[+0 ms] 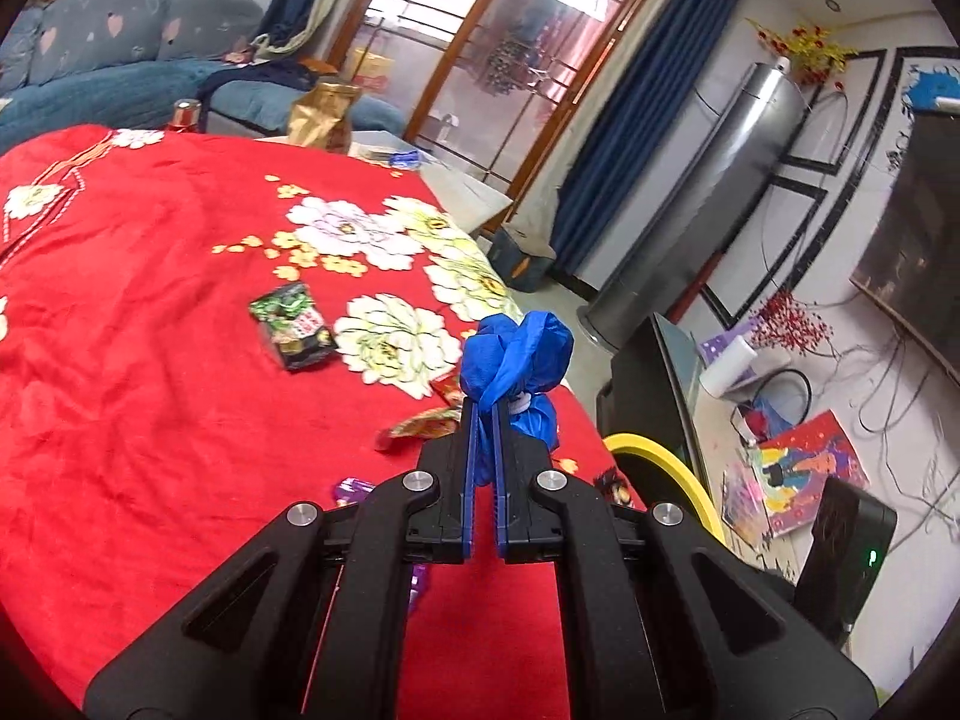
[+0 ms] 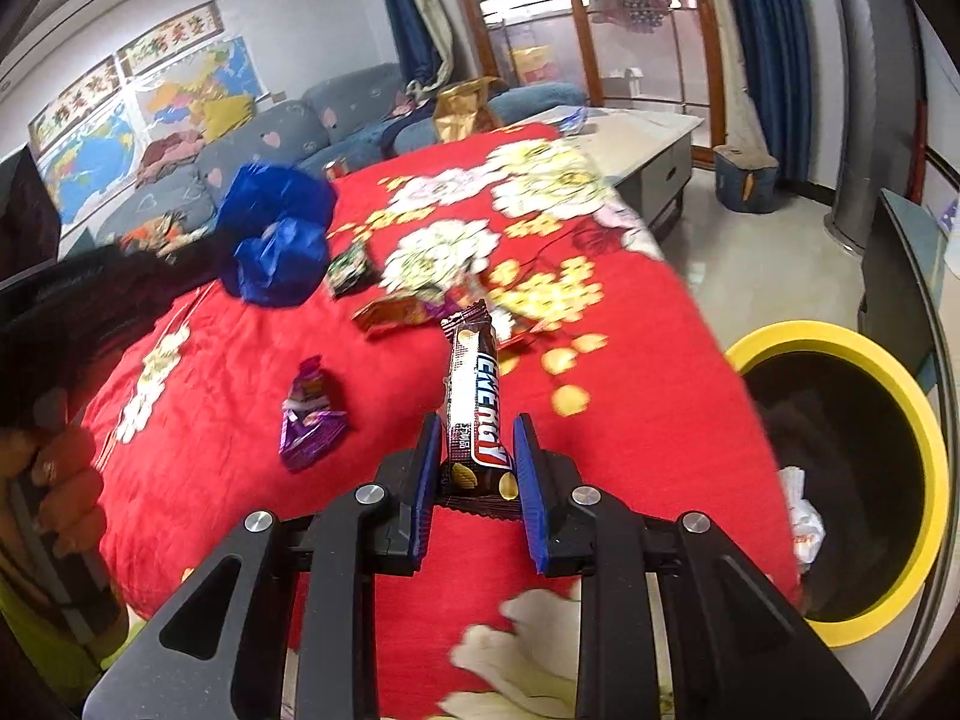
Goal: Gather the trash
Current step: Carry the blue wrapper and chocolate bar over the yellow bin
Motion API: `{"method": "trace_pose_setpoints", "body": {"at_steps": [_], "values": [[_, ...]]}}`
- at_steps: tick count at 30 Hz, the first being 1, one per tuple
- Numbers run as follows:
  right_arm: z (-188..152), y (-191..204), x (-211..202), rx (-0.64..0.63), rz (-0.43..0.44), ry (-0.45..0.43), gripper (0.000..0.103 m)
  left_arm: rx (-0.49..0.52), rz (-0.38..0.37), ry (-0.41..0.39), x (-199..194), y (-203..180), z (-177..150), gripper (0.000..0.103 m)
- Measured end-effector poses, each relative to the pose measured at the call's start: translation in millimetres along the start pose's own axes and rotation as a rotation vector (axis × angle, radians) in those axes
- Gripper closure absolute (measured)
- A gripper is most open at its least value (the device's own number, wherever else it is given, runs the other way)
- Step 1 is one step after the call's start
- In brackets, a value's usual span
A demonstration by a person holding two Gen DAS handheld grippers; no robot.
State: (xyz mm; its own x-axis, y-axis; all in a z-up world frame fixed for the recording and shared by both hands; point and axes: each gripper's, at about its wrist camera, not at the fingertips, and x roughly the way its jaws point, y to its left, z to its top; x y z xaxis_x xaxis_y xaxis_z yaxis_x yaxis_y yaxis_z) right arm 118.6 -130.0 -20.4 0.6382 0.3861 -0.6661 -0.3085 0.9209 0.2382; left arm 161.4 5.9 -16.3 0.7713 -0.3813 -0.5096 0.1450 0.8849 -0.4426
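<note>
Ahead of the right gripper [image 2: 474, 450], its fingers clamped on a brown energy bar wrapper [image 2: 474, 402], the red floral blanket [image 2: 630, 372] ends at right, beside a yellow-rimmed bin [image 2: 912, 420] holding white crumpled trash [image 2: 801, 519]. Clamped narrowly, the left gripper [image 1: 485, 414] grips a blue plastic bag [image 1: 516, 354] near that edge.

Two wrist fisheye views, both low over the red floral blanket [image 1: 150, 360].

Left wrist: looks along its jaws toward the sofa [image 1: 120, 42] and glass doors [image 1: 510, 60], close to the blanket, tilted. Right wrist: same general heading, slightly higher. Shared: blanket [image 2: 630, 372], green-black wrapper [image 1: 292, 326] [image 2: 350, 269], yellow-rimmed bin [image 1: 672, 468] [image 2: 888, 384], sofa [image 2: 288, 132].
</note>
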Motion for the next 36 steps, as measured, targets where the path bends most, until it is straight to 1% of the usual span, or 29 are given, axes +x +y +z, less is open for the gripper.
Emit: {"method": "trace_pose_setpoints", "body": {"at_steps": [16, 36], "values": [[13, -56, -32, 0.108, -0.083, -0.092, 0.079, 0.124, -0.059, 0.06, 19, -55, -17, 0.101], [12, -117, -56, 0.223, -0.174, -0.152, 0.079, 0.25, -0.12, 0.139, 40, -108, -44, 0.101]]}}
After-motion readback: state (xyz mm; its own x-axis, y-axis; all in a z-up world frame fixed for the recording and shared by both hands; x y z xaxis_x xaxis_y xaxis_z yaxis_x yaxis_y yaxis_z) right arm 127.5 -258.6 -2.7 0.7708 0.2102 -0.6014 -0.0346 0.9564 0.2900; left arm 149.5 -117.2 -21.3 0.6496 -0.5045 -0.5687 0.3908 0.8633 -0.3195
